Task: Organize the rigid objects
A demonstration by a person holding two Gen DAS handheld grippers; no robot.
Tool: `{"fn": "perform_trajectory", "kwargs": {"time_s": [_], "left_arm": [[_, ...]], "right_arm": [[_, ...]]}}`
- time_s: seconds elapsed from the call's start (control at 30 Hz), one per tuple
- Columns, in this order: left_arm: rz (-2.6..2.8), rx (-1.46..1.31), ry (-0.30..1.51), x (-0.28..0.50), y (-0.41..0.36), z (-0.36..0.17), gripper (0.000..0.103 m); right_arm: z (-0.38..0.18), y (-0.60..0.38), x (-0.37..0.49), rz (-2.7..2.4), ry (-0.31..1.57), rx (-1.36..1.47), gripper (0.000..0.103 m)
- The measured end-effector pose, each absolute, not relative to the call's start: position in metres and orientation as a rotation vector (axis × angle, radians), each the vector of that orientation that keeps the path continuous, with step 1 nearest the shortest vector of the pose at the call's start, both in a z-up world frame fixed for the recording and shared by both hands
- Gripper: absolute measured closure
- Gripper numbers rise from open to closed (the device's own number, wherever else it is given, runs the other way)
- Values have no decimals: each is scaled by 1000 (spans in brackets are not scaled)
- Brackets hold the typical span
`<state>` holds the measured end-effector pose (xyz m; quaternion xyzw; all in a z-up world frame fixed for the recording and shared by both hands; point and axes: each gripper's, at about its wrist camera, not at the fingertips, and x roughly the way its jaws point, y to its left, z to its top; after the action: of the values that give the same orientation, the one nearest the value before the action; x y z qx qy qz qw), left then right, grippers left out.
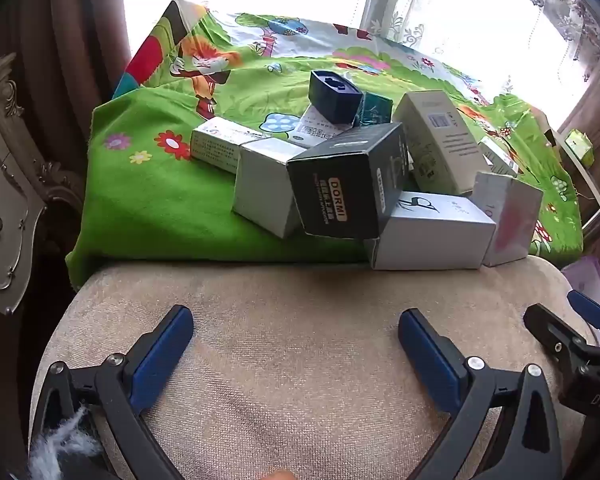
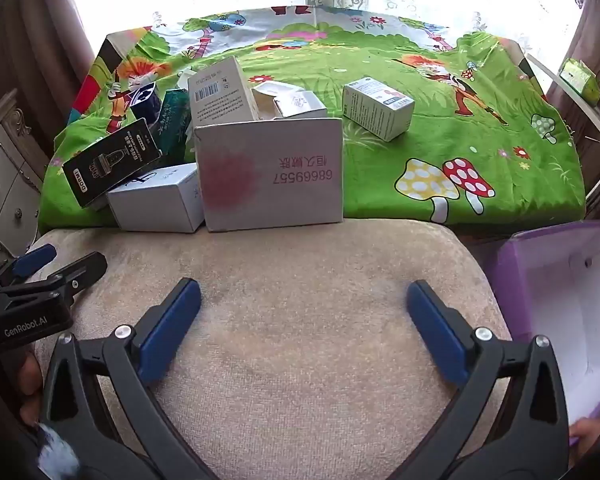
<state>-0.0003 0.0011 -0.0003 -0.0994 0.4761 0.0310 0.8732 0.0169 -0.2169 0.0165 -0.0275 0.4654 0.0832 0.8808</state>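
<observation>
Several cardboard boxes lie piled on a green cartoon cloth (image 1: pixel 160 200). A black DORMI box (image 1: pixel 344 188) leans on silver boxes (image 1: pixel 432 232), and shows in the right wrist view (image 2: pixel 112 164). A large white box with a red stain (image 2: pixel 272 176) stands at the cloth's near edge. A small white box (image 2: pixel 378 108) lies apart to the right. My left gripper (image 1: pixel 296 336) is open and empty over the beige cushion (image 1: pixel 300 300). My right gripper (image 2: pixel 304 308) is open and empty, short of the large white box.
An open purple bin (image 2: pixel 560 280) with a white inside sits at the right of the cushion. A carved grey cabinet (image 1: pixel 4 184) stands at the left. A window with curtains lies behind the cloth. A green packet (image 2: pixel 580 76) rests on a ledge at far right.
</observation>
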Motion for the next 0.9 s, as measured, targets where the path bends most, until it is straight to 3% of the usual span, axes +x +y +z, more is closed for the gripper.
{"fn": "perform_trajectory", "kwargs": {"time_s": [0.9], "left_arm": [[115,-183,989,-1,-2,1,0]], "right_arm": [[16,-217,17,174,969,-56,0]]}}
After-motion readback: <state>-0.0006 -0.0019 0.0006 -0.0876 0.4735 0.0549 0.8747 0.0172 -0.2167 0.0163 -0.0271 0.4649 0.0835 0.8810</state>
